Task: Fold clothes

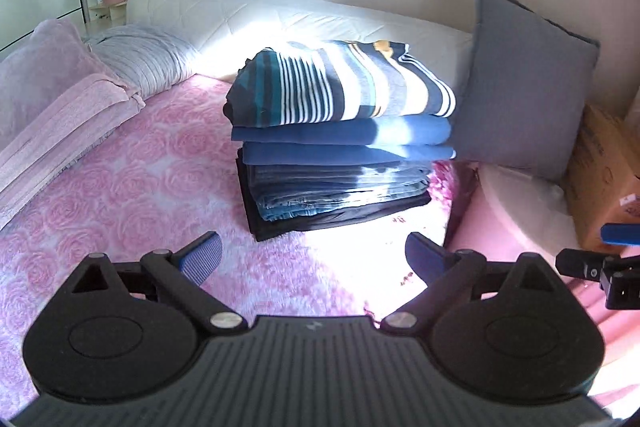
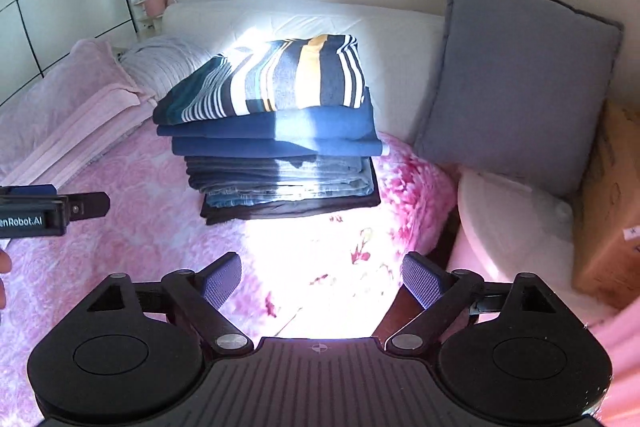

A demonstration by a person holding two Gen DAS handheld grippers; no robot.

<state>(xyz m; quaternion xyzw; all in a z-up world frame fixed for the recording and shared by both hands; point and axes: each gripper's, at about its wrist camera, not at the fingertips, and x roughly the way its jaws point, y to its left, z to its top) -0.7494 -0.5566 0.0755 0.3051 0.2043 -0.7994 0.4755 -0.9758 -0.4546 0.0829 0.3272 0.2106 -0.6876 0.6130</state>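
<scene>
You are over a bed with a pink rose blanket. Off to your left gripper's left lie pink pillows. Straight ahead of both grippers sits the stack of folded clothes, striped shirt on top, squared so it stands steady. Right of it leans a grey cushion. Your right gripper and the left are both spread, holding nothing.
</scene>
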